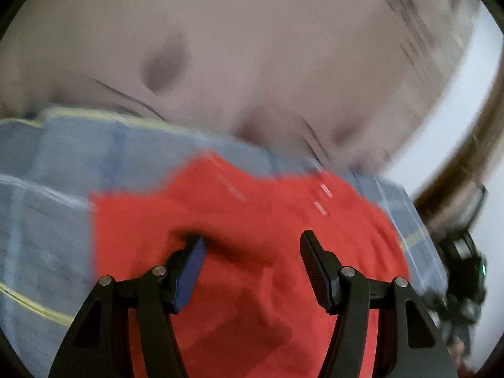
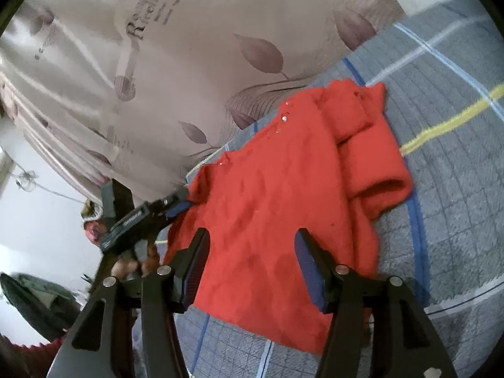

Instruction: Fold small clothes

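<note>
The red sweater [image 2: 283,195] is fuzzy knit, rumpled, one sleeve folded over its top (tiny shiny studs near the collar), lying on the grey plaid blanket [image 2: 456,189]. Left gripper [image 1: 252,245] and right gripper [image 2: 250,239] both spread wide over it, gripping nothing.

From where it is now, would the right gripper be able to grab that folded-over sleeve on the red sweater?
Probably yes. The right gripper is open above the red sweater, and the sleeve lies uncovered on the blanket just ahead; the left gripper is at the opposite edge.
</note>
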### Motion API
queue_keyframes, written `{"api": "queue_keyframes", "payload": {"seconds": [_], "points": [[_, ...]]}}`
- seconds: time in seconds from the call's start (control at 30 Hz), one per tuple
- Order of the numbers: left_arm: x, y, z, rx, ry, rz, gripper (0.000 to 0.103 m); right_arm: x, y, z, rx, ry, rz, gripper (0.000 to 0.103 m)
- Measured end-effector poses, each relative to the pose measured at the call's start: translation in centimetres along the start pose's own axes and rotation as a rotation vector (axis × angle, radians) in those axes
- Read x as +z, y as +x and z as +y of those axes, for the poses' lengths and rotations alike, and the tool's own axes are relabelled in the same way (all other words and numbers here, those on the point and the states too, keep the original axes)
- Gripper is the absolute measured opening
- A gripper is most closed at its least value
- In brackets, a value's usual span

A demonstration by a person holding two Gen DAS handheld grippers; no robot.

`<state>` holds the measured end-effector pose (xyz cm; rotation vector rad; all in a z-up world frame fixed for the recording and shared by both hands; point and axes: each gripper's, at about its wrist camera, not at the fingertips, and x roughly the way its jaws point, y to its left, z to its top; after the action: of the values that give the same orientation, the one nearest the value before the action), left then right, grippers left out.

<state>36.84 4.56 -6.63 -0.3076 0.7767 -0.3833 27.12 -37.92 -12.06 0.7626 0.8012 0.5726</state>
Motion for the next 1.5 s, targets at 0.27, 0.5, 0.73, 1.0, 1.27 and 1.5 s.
{"api": "queue_keyframes", "payload": {"seconds": [0.27, 0.5, 0.73, 1.0, 1.27, 1.5], "points": [[-0.2, -5.8, 9.0, 0.138, -0.241, -0.16, 0.062, -0.2, -0.9, -0.8, 0.01, 0.037, -0.052, 0.057], [-8.8, -7.6, 8.0, -0.003, -0.302, -0.079, 0.062, 0.9, -2.2, -0.5, -0.056, 0.023, -0.114, 0.057], [-11.9, -8.0, 5.9, -0.042, -0.286, -0.117, 0.062, 4.4, 0.4, 1.3, -0.287, -0.148, -0.01, 0.051], [-12.0, -8.1, 6.9, -0.066, -0.34, -0.121, 0.062, 5.6, 3.0, 0.1, -0.359, -0.196, 0.067, 0.005], [-11.9, -8.1, 6.9, -0.058, -0.341, -0.116, 0.062, 6.0, 0.9, -2.2, -0.396, -0.131, 0.032, 0.004], [-11.7, -7.9, 6.9, -0.053, -0.337, -0.108, 0.062, 7.1, 0.1, 0.0, -0.305, -0.161, -0.02, 0.011]]}}
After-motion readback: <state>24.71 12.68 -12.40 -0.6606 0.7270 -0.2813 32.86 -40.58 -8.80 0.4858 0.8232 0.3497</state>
